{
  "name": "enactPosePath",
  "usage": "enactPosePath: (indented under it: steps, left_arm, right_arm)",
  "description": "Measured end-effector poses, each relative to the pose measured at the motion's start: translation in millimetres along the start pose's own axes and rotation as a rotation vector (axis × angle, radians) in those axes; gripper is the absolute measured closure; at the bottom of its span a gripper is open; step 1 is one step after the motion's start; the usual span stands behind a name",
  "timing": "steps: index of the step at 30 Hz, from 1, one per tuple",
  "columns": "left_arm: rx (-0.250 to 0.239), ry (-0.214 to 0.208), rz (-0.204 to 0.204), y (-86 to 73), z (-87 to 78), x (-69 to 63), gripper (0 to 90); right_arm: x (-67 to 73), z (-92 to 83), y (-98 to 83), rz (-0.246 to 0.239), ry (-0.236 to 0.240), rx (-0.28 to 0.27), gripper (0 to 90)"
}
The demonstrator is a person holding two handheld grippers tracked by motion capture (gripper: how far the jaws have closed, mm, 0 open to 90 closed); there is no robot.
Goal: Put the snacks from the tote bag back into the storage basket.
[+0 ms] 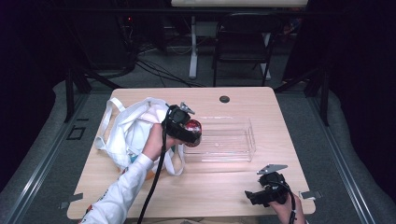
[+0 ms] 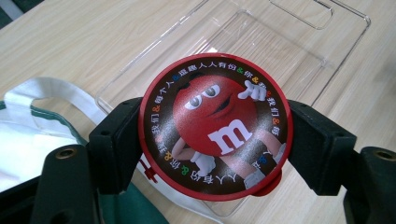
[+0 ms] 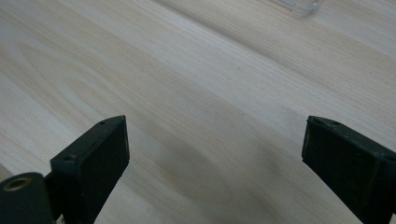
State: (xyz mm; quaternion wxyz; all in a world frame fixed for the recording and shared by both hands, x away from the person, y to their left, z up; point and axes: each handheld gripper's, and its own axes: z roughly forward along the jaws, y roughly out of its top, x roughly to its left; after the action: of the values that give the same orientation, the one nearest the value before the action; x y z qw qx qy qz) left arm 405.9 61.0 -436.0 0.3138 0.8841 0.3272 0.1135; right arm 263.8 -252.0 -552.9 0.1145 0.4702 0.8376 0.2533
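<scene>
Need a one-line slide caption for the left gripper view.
Left gripper clamps round red candy tin above clear tray.

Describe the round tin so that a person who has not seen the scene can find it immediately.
On the wooden table, find the clear tray beside the white bag. The tin is gripped by the left gripper above the tray's near end. It alone is round and red, with a cartoon face.

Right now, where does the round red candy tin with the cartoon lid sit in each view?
High view: the round red candy tin is left of centre, clamped in the left gripper at the clear plastic tray's left end.
Left gripper view: the tin sits centre, between both black jaws.
Right gripper view: not in it.
Shared landmark: the clear tray, whose corner shows top right.
</scene>
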Motion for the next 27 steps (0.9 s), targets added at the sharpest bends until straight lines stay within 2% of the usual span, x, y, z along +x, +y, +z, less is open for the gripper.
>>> enactPosePath:
  steps: [13,15,22,27]
  left_arm:
    - [0.021,-0.009,0.007,-3.1,14.4,-5.8,26.0]
    - [0.047,-0.015,0.016,-5.4,19.6,-5.4,26.0]
    - [0.084,-0.001,0.012,-11.3,33.6,-5.5,25.9]
    - [0.101,-0.009,0.015,-12.8,38.9,-6.9,26.0]
  right_arm:
    - [0.3,-0.2,0.4,0.001,-0.001,0.000,7.1]
    - [0.2,-0.1,0.5,-0.002,0.000,0.003,7.1]
    - [0.4,-0.1,0.5,0.000,0.008,-0.001,7.1]
    - [0.6,-0.1,0.5,0.000,0.009,-0.002,7.1]
